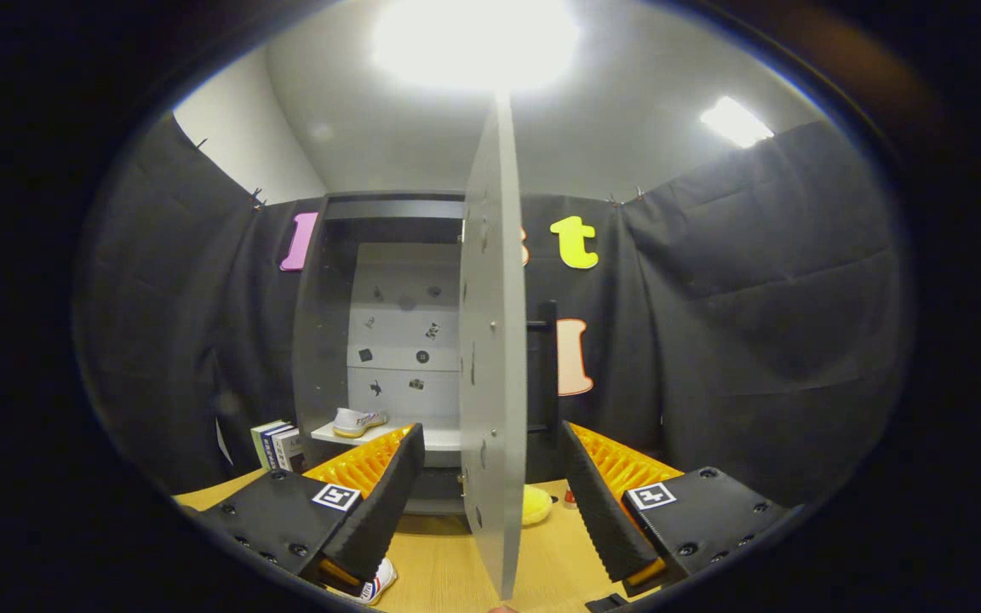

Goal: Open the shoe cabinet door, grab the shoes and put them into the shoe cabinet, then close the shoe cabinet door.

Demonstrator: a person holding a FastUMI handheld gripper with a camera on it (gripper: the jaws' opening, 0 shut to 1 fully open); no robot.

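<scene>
The grey shoe cabinet (320,340) stands against the black wall with its door (490,358) swung out towards me, seen edge-on. A black bar handle (547,366) sits on the door's right face. Inside, a white shoe with a yellowish sole (358,421) rests on the white shelf (439,438). A second white shoe with red and blue stripes (375,583) lies on the wooden table (439,562), just under my left finger. My gripper (490,434) is open; the door's edge stands between the fingers, and neither finger touches it.
A few books (278,444) stand upright left of the cabinet. A yellow rounded object (536,505) and a small red thing (570,498) lie on the table right of the door's foot. Black cloth walls close in both sides.
</scene>
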